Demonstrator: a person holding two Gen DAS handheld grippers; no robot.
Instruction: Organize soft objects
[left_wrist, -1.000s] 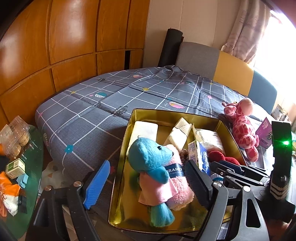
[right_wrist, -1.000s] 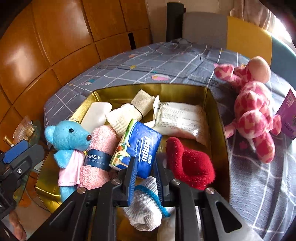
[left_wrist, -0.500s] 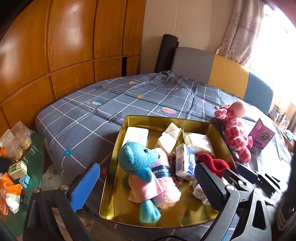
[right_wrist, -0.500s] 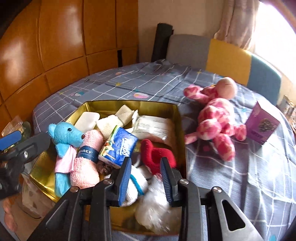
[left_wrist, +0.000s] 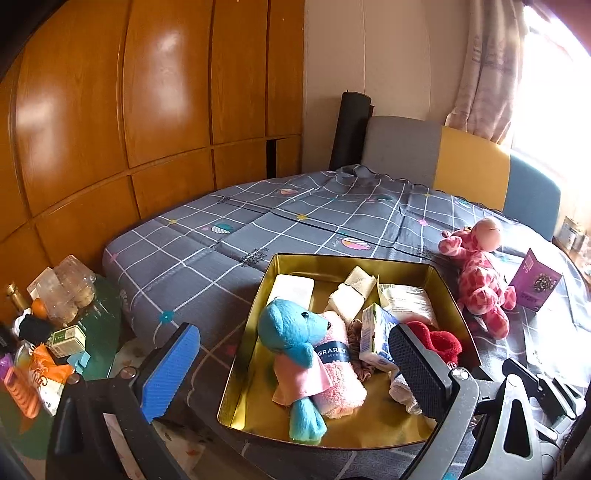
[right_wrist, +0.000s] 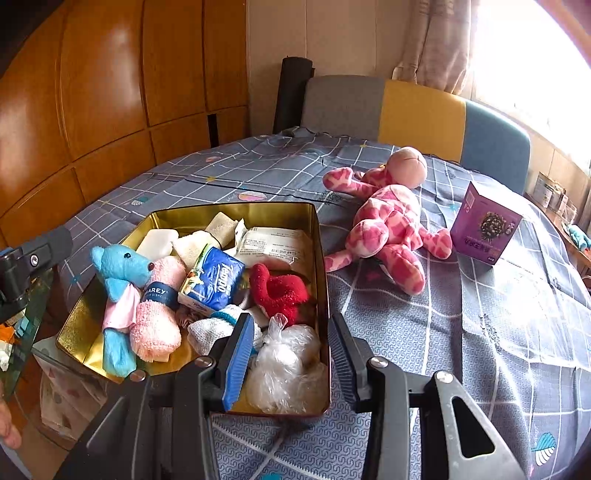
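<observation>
Wood-panelled room, checked grey surface (right_wrist: 424, 332): a gold tin (right_wrist: 320, 258) gathers small soft items, a pink plush giraffe (right_wrist: 388, 221) lies outside it, and both the left hand-held gripper (left_wrist: 291, 373) and right hand-held gripper (right_wrist: 291, 362) hover wide and empty, likely before fetching it.

Grey checked bed (right_wrist: 424, 332); on it gold tin (right_wrist: 322, 280); pink giraffe (right_wrist: 388, 221); purple box (right_wrist: 484, 225)
</observation>
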